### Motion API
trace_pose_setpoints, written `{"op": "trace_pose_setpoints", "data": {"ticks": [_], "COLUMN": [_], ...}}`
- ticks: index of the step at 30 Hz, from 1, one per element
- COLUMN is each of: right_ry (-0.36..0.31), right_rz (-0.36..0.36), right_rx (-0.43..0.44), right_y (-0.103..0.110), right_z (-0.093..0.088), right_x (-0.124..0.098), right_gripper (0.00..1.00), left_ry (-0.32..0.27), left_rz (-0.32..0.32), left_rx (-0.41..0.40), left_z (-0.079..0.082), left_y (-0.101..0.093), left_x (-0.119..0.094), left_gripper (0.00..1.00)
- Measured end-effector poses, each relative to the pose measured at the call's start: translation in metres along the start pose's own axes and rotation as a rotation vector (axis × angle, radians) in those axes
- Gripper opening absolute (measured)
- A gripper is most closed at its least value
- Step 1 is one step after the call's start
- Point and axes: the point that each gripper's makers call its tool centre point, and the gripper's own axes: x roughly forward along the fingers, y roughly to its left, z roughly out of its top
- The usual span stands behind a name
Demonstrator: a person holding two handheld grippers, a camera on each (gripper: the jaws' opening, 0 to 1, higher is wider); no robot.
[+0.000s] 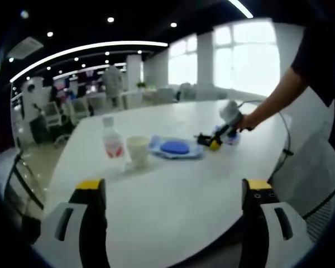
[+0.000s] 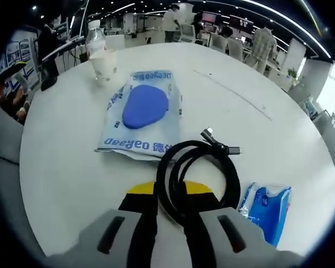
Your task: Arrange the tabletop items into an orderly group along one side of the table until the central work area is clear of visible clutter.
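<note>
- In the right gripper view, the right gripper (image 2: 170, 204) sat nearest, its yellow-tipped jaws pinched almost together on the near loop of one glossy black cable (image 2: 198, 176), coiled in a rough ring, its plug ends pointing toward 1 o'clock.
- At 4 o'clock of the coil lay one crinkly blue wipes pack (image 2: 268, 209), just beside it on the smooth white round surface (image 2: 61, 167).
- At 11 o'clock of the coil lay one flat white-and-blue printed pouch (image 2: 142, 114) with a rounded blue oval at its middle.
- Farther off at 11 o'clock stood one pale paper cup (image 2: 105, 68), upright, with one clear plastic bottle (image 2: 95, 36) just behind it.
- In the left gripper view, the left gripper (image 1: 173, 192) hovered above the near edge of the surface, its jaws spread wide apart and holding nothing.
- In that view the bottle showed a red label, standing at 9 o'clock of the cup; a person's hand (image 1: 247, 121) held the other gripper down at the cable.
</note>
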Motion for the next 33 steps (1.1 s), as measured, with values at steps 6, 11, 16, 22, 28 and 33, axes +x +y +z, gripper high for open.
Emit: {"op": "trace_pose_setpoints", "data": {"ticks": [6,11,16,22,28,33], "right_ry": [-0.009,-0.014,-0.028,-0.046,-0.070,-0.086], "right_rz": [-0.022,-0.029,-0.037,-0.044,-0.046,-0.043], "right_rx": [-0.026,-0.032,-0.038,-0.048,-0.064,-0.071], "right_y": [-0.001,-0.001,-0.002,-0.001,0.006,0.014], "right_z": [0.001,0.002,0.005,0.006,0.006,0.003], "right_x": [-0.004,-0.007,-0.013,-0.022,-0.035,-0.045], "right_gripper": [0.08,0.06,0.05,0.05,0.04,0.04], "left_ry": [0.002,0.007,0.009,0.011,0.010,0.010], "left_rz": [-0.002,-0.007,-0.007,-0.007,-0.012,-0.014], "left_rx": [0.000,-0.001,0.003,0.004,0.005,0.006], "left_z": [0.000,-0.001,-0.001,-0.002,-0.002,-0.002], "left_y": [0.000,-0.001,-0.002,-0.001,-0.002,-0.003], "left_x": [0.000,0.000,0.000,0.000,0.001,0.000], "left_gripper": [0.97,0.96,0.96,0.95,0.95,0.95]}}
